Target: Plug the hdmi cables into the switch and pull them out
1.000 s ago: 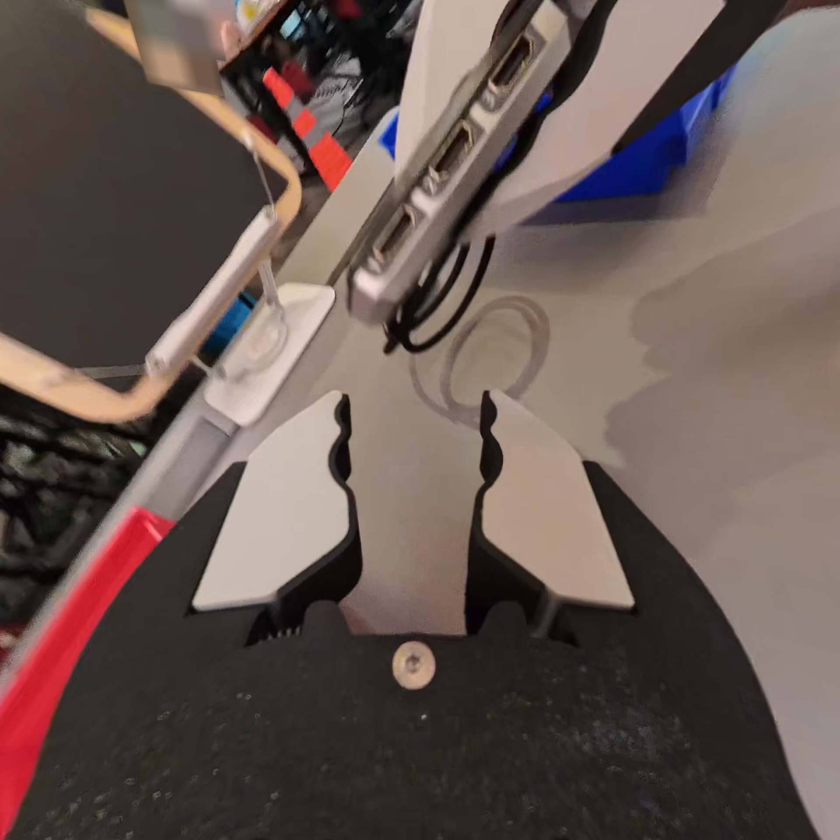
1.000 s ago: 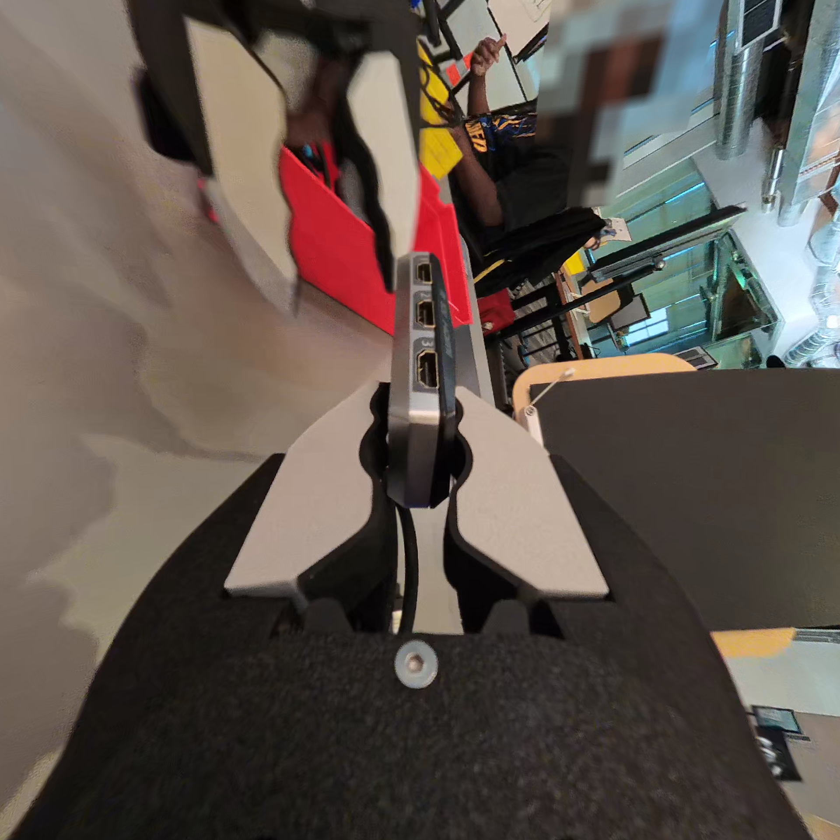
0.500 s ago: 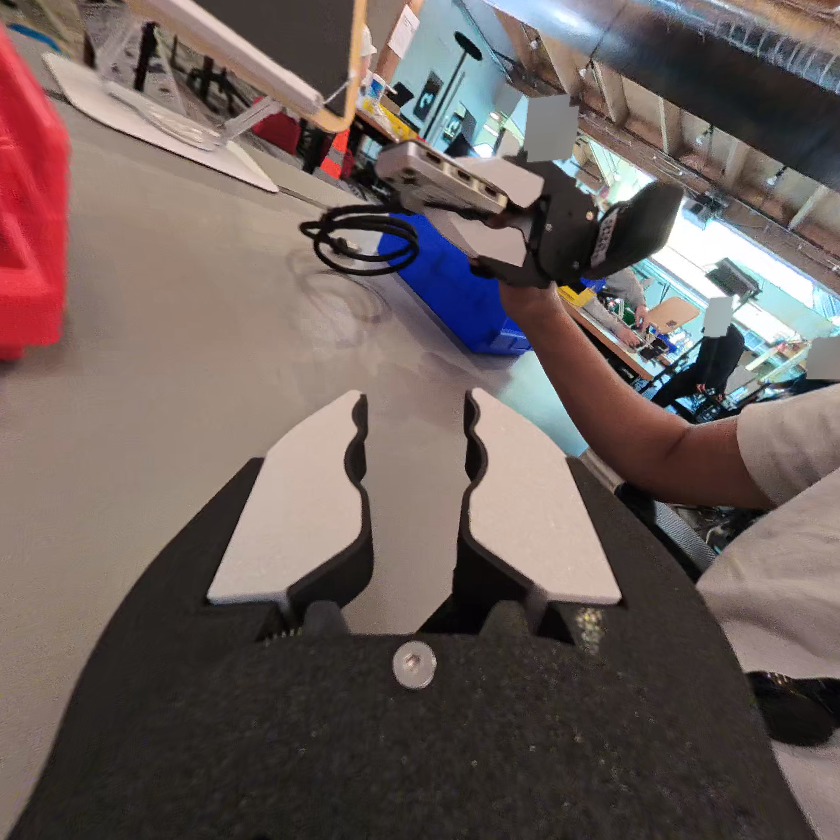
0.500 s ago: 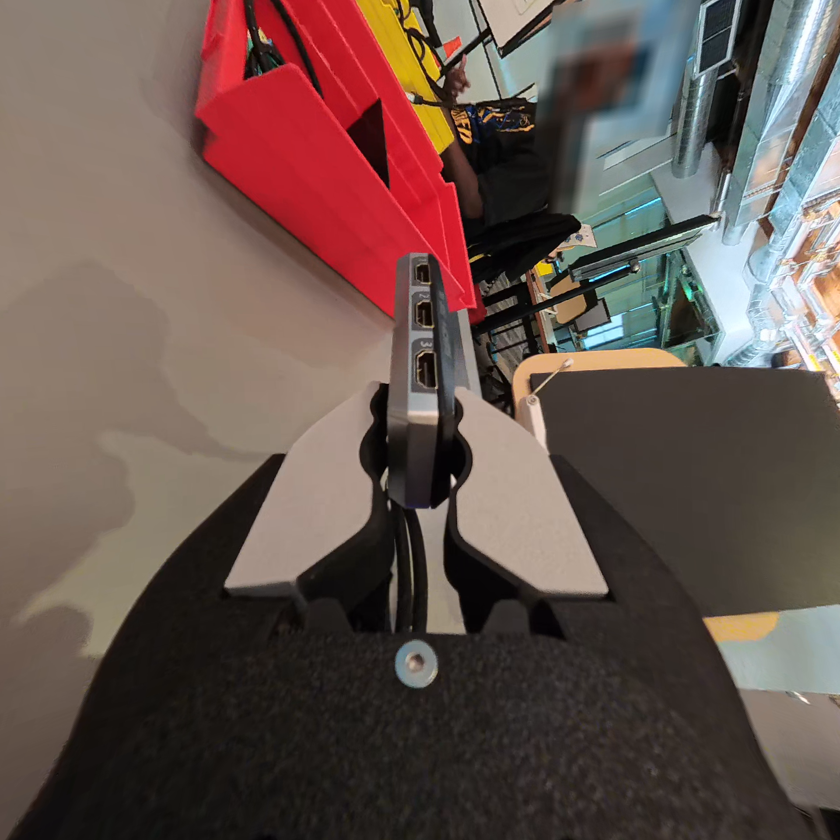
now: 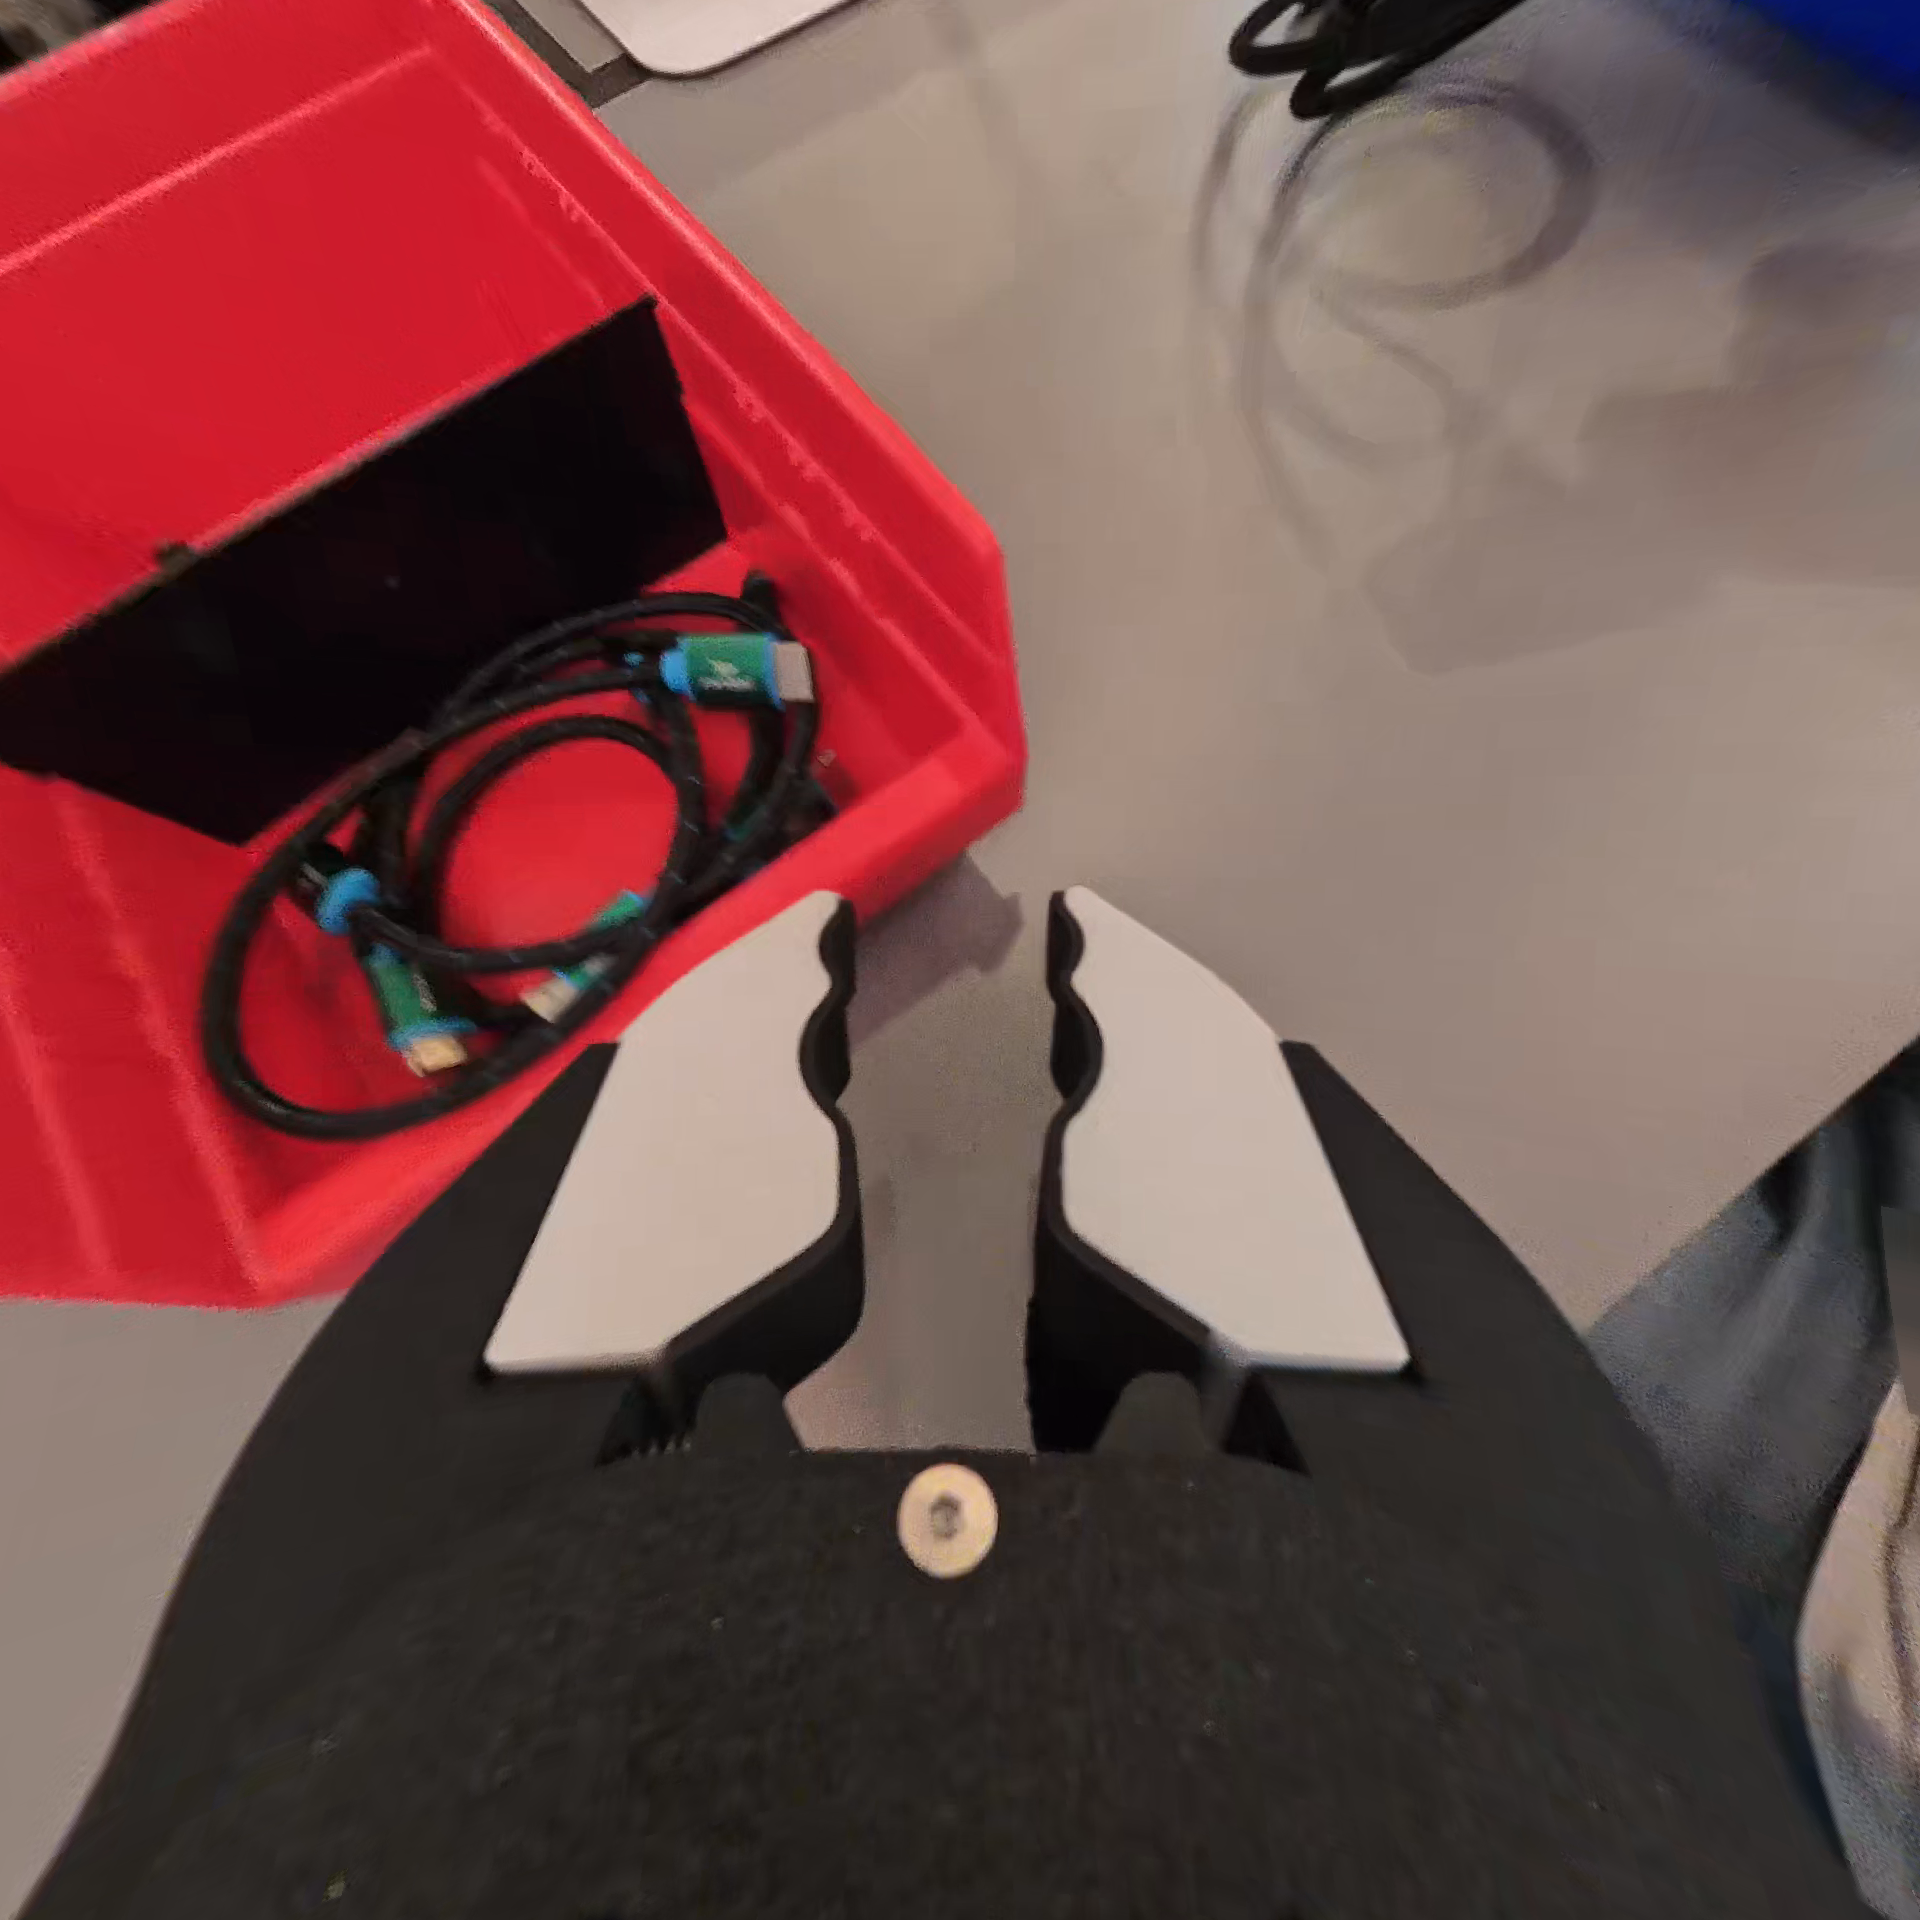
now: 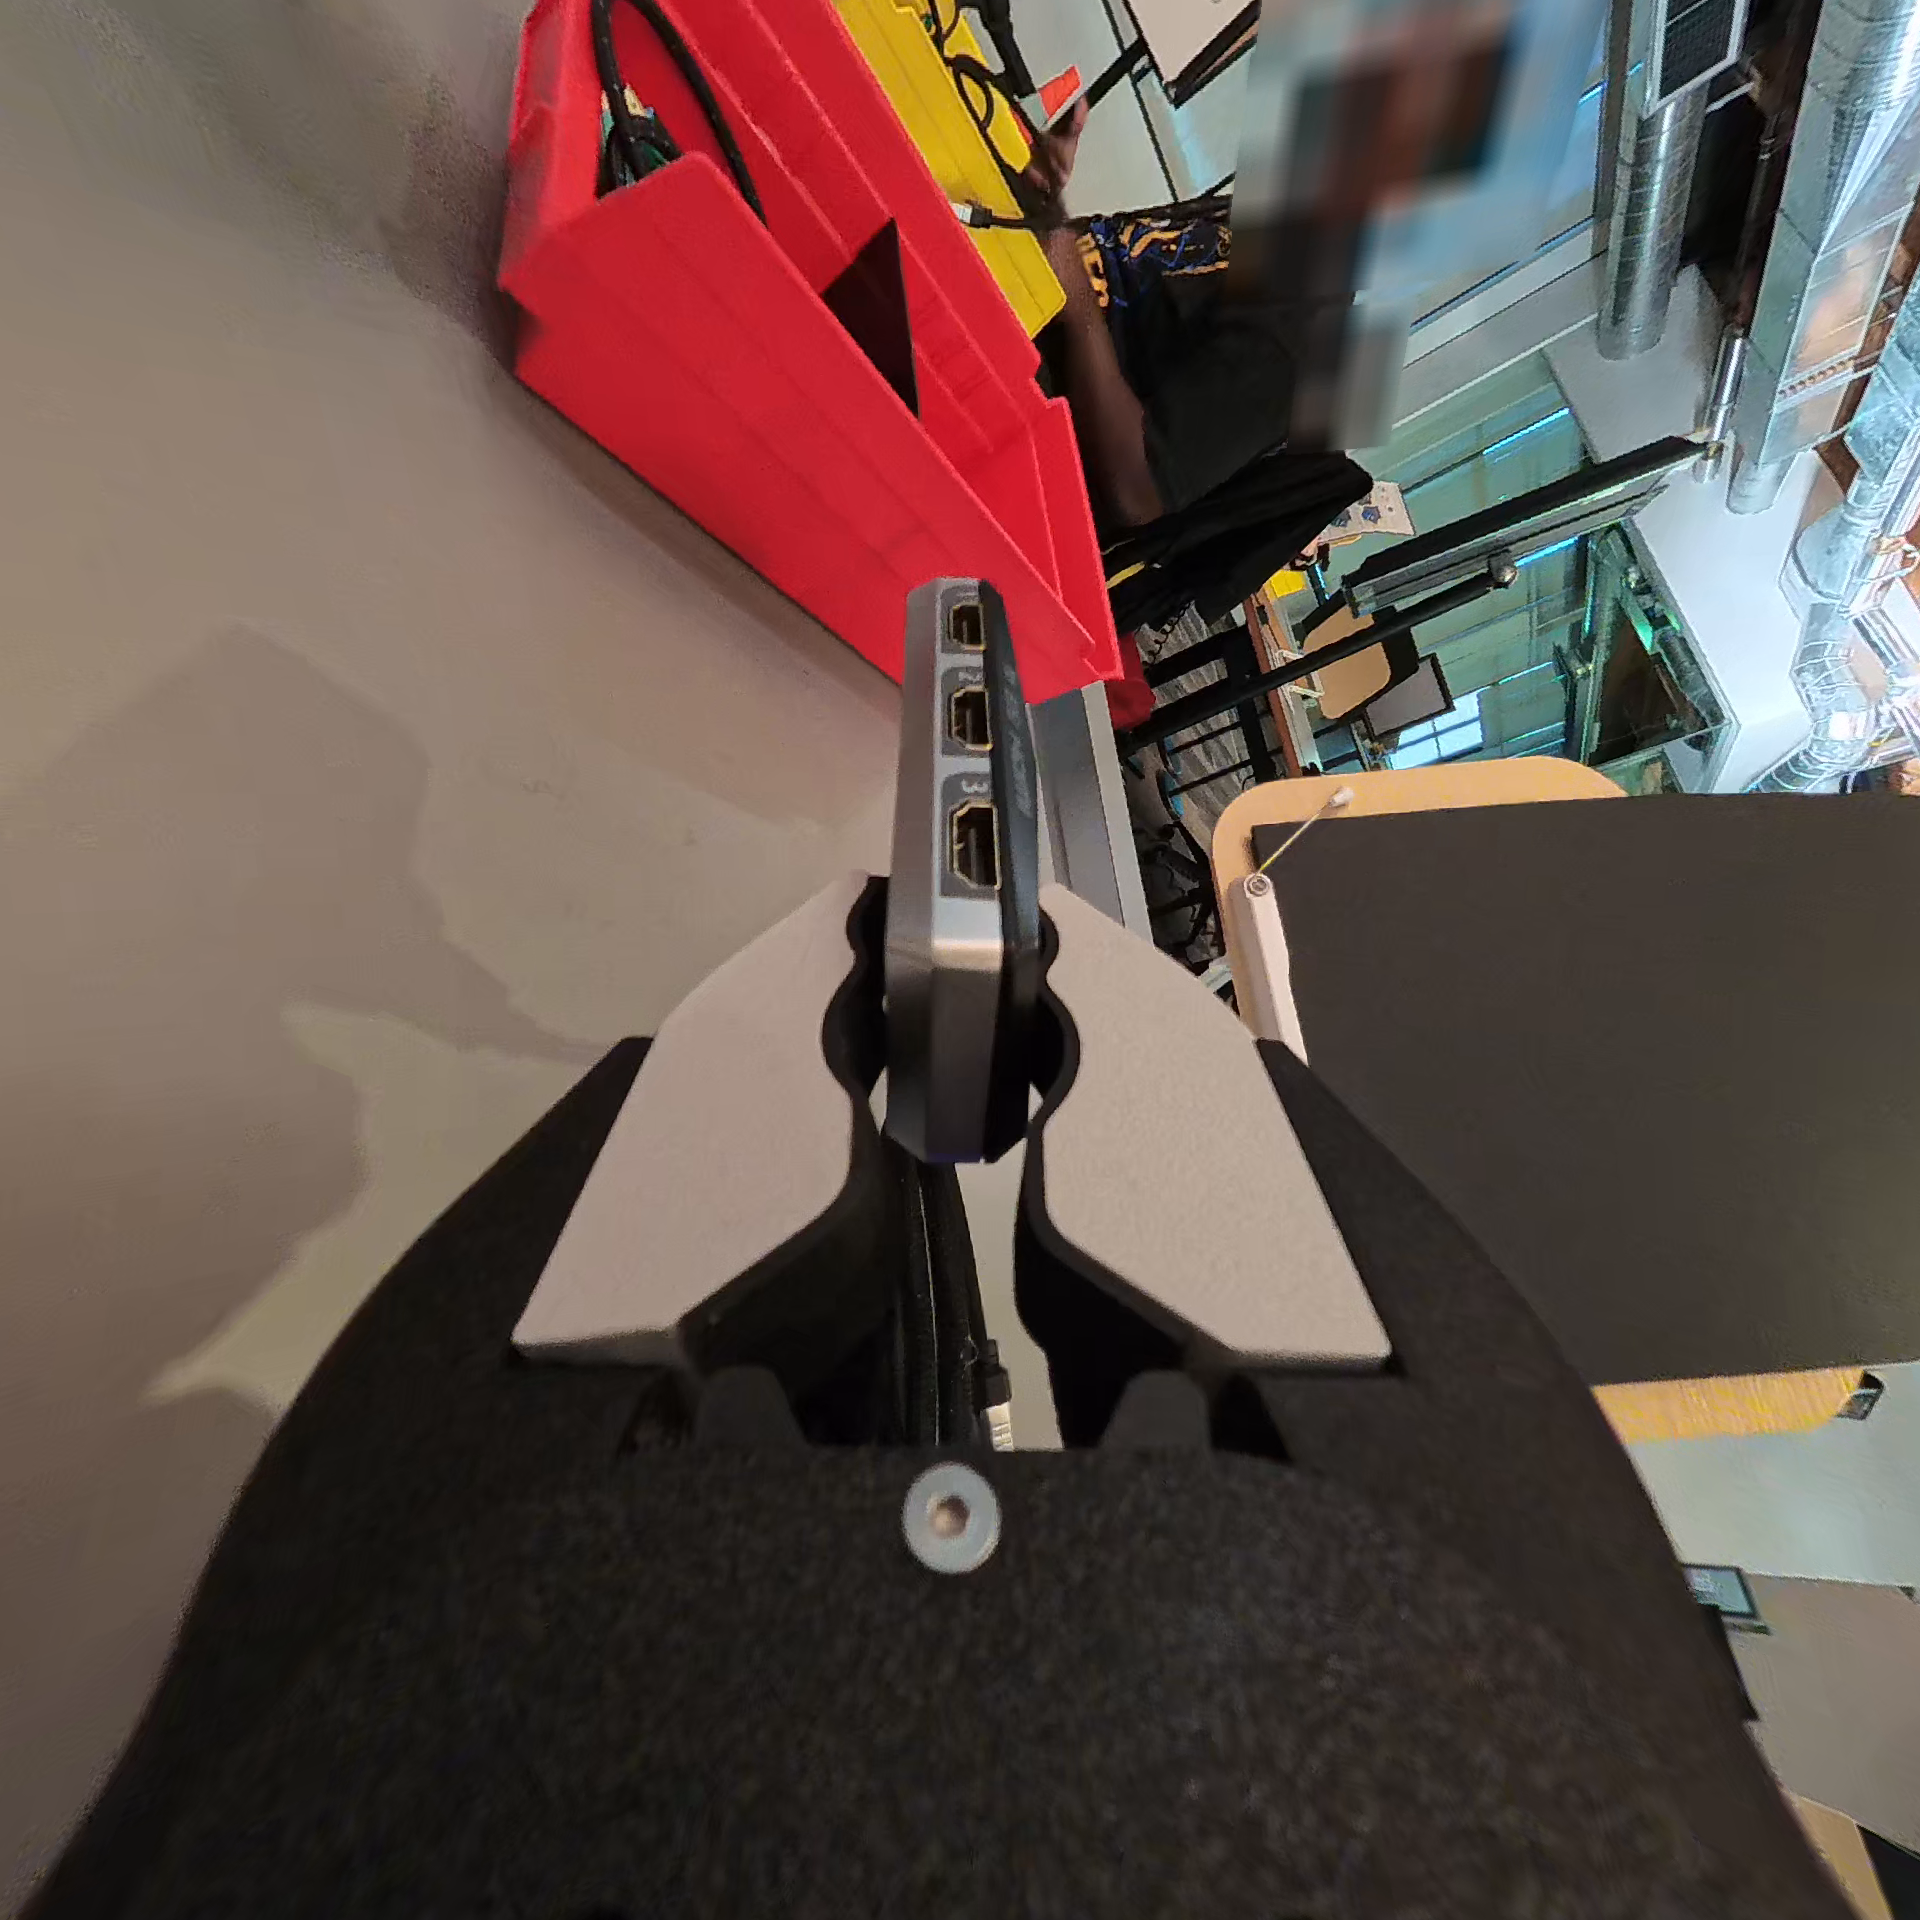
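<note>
My right gripper [image 6: 948, 914] is shut on a grey HDMI switch [image 6: 951, 883], held edge-on above the grey table with three empty ports facing me. Its black lead hangs between my fingers and a loop of it shows in the left wrist view [image 5: 1340, 42]. My left gripper [image 5: 948, 914] is open and empty, hovering just right of a red bin [image 5: 436, 343]. Coiled black HDMI cables [image 5: 499, 862] with green and blue plugs lie in that bin. One plug [image 5: 743, 670] lies at the bin's far right.
The red bin also shows in the right wrist view [image 6: 748, 343], with a yellow bin [image 6: 935, 114] behind it. A black board with a wooden rim [image 6: 1579, 1081] stands at the right. A blue bin's corner [image 5: 1860, 31] is at the top right. A person sits beyond the table.
My left gripper has swung away from the switch and down over the table, and now points at the red bin with the cables. My right gripper keeps holding the switch almost still.
</note>
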A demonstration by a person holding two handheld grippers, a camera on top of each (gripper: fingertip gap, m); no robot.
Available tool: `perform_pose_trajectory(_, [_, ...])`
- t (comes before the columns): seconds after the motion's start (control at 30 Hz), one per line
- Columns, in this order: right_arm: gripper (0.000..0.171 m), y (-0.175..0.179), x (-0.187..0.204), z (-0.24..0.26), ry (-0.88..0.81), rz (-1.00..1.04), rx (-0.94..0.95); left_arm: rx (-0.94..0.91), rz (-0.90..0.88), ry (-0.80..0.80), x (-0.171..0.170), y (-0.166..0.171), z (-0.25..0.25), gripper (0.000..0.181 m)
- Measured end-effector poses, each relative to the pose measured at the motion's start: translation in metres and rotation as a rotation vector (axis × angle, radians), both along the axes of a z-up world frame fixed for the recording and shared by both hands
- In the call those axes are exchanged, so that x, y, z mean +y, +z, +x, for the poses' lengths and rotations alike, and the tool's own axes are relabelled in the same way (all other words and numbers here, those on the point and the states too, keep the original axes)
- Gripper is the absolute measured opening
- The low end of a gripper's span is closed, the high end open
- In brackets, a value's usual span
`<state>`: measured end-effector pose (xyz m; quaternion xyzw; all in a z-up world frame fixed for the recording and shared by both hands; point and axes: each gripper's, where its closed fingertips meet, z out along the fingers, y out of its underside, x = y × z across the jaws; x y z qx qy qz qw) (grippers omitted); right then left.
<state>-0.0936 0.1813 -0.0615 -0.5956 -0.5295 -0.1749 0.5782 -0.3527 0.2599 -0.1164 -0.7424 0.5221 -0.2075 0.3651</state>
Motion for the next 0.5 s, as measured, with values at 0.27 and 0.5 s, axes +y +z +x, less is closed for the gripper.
perform_pose_trajectory(0.27, [0.023,-0.002,0.001,0.001,-0.006,-0.01,-0.008,0.216,-0.174,-0.199,0.03,-0.015,0.033,0.02])
perform_pose_trajectory(0.5, [0.023,-0.005,0.002,-0.002,-0.001,-0.016,-0.016,0.477,-0.186,-0.214,0.05,-0.047,0.04,0.026])
